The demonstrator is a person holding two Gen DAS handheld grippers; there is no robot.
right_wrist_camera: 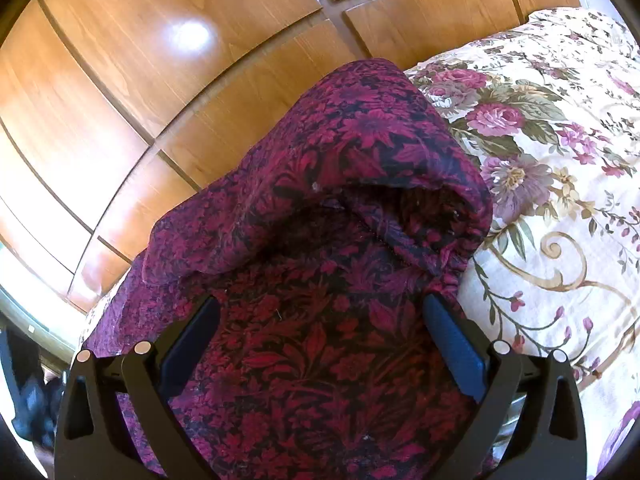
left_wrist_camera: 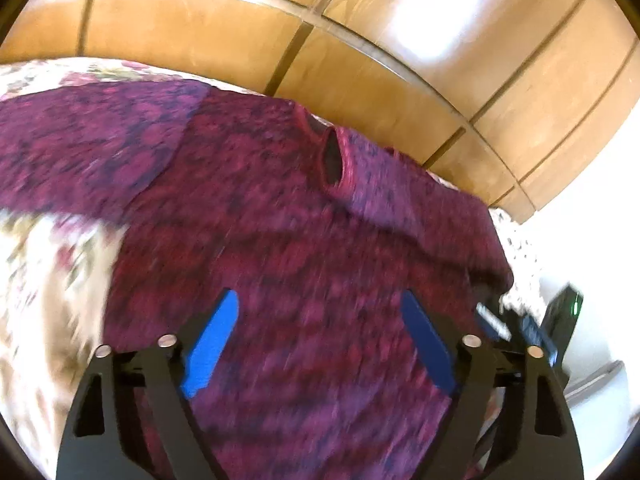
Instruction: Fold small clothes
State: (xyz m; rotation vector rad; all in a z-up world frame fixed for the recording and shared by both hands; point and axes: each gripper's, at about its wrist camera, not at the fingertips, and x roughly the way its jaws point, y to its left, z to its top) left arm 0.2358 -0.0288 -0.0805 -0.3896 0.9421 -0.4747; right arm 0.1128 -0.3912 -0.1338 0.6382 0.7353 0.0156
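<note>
A dark red and purple floral top lies spread on the bed, neck opening toward the wardrobe, one sleeve stretched to the left. My left gripper is open, its blue fingers spread wide just above the garment's body. In the right wrist view the same top lies with a part folded over into a rounded hump with a dark hollow. My right gripper is open over the cloth, blue pads apart, holding nothing.
A cream bedspread with pink flowers covers the bed under the garment. A glossy wooden wardrobe with panelled doors stands close behind the bed. The other gripper's dark body shows at the right edge of the left wrist view.
</note>
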